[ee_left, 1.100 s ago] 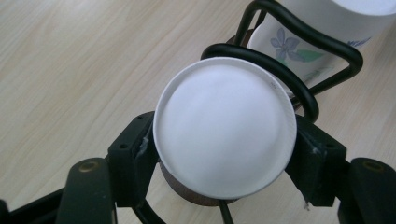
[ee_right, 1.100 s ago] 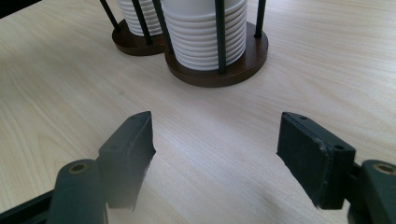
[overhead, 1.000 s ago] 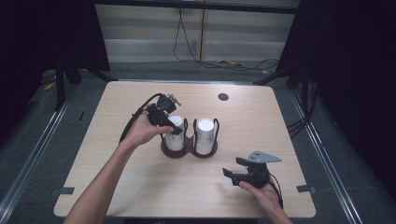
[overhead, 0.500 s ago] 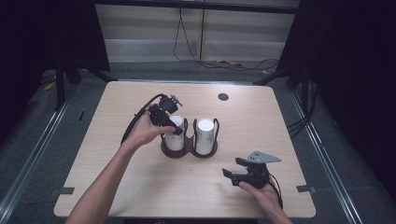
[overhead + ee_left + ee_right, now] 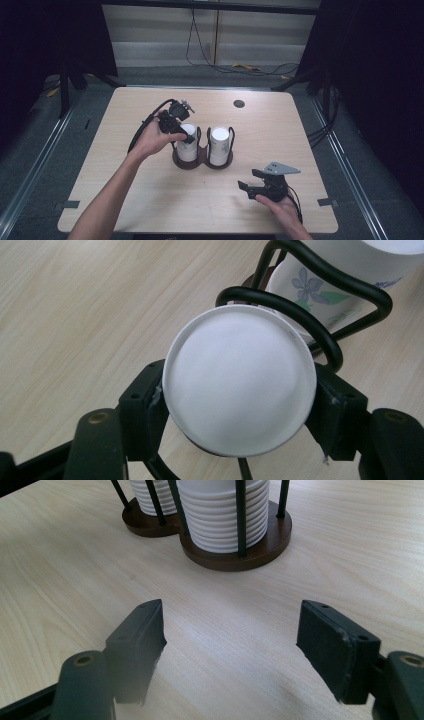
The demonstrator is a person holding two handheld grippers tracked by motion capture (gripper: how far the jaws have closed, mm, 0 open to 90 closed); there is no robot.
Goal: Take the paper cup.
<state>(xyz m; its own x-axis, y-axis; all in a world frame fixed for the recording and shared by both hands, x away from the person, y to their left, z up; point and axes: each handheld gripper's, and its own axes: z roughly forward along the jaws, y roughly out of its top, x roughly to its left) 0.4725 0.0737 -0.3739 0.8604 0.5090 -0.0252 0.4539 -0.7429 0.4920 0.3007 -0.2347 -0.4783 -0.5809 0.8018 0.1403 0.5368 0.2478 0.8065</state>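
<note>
Left gripper [image 5: 239, 390] jaws just closing — pinching top paper cup [image 5: 239, 382] in rack, right gripper [image 5: 235, 650] spread, empty.

Bright table (dark, dim surroundings)

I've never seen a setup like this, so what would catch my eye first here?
Probably the dark wooden double holder with black wire loops near the middle of the pale wooden table, carrying two stacks of white paper cups. The left gripper has just been closing its jaws on the top white paper cup of the left stack, while the right gripper rests open near the table's front edge.
</note>
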